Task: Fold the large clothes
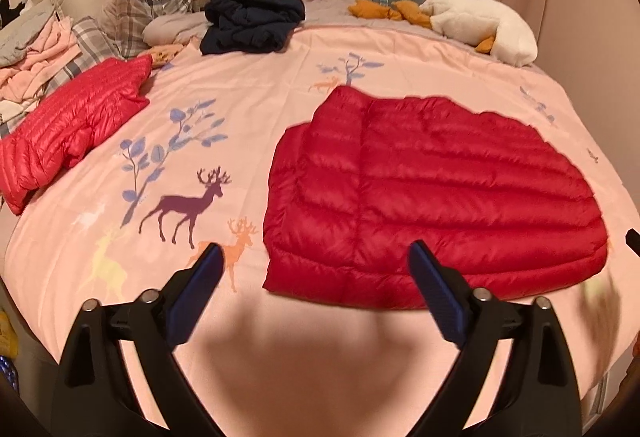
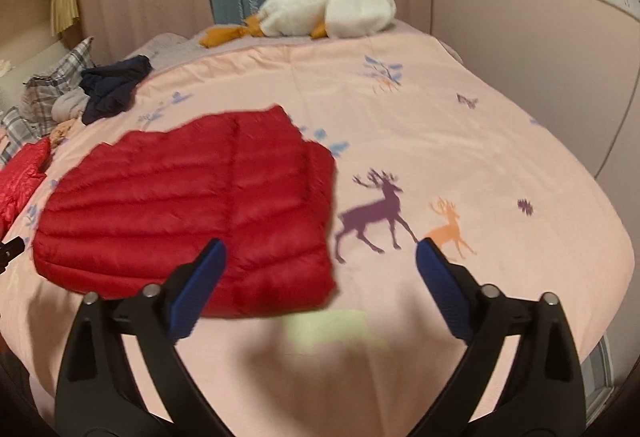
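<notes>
While both grippers hang above the near edge of the bed [image 1: 280, 357], the left gripper [image 1: 316, 257] has its fingers spread wide on nothing, and the right gripper [image 2: 318, 253] likewise has its fingers apart and empty. Just beyond them, a dark red quilted jacket [image 1: 432, 189] lies folded flat on the pink deer-print bedspread [image 2: 440, 141], close to the near edge. Farther toward the bed's left edge rests a brighter red puffer jacket [image 1: 72, 129]. Near the far edge sit a crumpled navy garment [image 1: 248, 23] and a white plush goose [image 1: 480, 25], with plaid pillows [image 1: 136, 13] at the far left corner.
</notes>
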`<state>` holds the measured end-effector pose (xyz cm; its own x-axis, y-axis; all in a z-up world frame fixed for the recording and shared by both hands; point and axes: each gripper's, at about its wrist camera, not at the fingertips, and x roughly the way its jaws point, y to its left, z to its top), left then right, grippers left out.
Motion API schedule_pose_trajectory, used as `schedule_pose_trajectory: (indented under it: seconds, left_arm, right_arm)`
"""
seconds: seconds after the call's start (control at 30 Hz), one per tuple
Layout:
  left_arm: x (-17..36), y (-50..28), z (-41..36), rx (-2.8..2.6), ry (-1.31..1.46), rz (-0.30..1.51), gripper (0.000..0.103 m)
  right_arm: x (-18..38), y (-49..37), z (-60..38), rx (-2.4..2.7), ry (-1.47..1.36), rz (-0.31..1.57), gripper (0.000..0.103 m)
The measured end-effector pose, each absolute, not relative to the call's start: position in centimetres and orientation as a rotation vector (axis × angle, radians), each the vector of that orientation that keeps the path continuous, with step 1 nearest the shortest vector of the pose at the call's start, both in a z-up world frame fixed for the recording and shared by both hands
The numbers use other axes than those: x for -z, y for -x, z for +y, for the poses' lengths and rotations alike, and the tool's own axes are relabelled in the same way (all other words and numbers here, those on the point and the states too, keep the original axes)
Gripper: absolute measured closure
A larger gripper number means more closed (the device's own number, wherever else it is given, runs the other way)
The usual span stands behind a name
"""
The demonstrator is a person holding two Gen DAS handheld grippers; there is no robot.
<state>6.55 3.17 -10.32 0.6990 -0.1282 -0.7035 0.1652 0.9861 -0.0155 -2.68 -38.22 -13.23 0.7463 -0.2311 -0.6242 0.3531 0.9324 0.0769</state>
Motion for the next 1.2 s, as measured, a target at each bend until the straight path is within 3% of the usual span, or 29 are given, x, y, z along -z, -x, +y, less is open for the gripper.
schedule_pose_trajectory:
  seconds: [0.43,0.83,1.0,1.2]
  left_arm:
    - [2.2,-3.6,2.4,0.160,-0.050,0.602,0.001]
    - [-6.1,1.5,-0.3,0.172,-0.084,0.390,0.001]
    - [-5.6,3.5,-1.2,0.195,-0.099,0.387,0.001]
    - [-1.1,2.6,-1.8,0.193,-0.104,0.607,0.001]
  right_arm:
    - [6.0,3.8,-36.0,0.240,-0.298,0.598,0.002]
    - [-5.1,9.0,-30.0,0.177,-0.095,0.308,0.002]
    - [-3.2,9.7,-28.2,0.156,-0.083,0.341,0.002]
    - [3.3,7.6,-26.8,0.138,-0.140,0.569,0.002]
